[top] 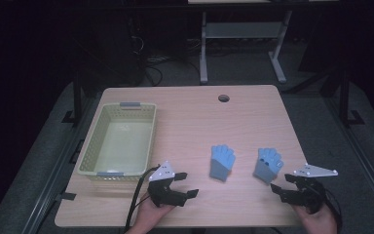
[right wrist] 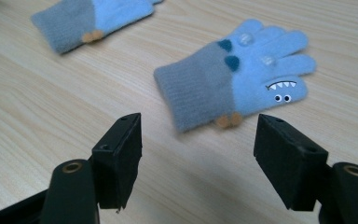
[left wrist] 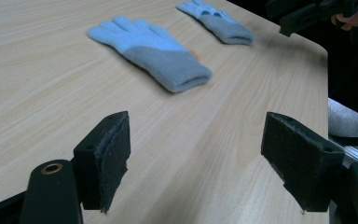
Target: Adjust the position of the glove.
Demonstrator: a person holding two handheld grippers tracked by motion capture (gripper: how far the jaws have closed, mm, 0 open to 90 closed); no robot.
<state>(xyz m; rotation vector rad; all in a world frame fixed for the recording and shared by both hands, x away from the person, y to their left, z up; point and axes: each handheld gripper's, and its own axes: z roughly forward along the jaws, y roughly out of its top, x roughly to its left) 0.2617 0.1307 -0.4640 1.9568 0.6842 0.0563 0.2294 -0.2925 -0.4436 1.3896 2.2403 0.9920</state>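
Here both tongs, left tongs (top: 189,184) and right tongs (top: 278,183), gape wide above the tabletop (top: 190,117), holding nothing; two blue-and-grey gloves, left glove (top: 222,162) and monster-faced right glove (top: 268,164), lie flat between them, near a pale basket (top: 91,141).

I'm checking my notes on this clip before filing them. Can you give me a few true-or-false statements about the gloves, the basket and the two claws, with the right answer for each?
1. The basket holds both gloves. False: nothing can be seen inside it, and both gloves lie on the table.
2. The left claw is open. True: in the left gripper view its jaws stand wide apart.
3. The right claw is shut on a glove. False: it is open and holds nothing.
4. The right-hand glove has a small face with eyes and teeth. True.
5. The left-hand glove touches the basket. False: bare table lies between them.
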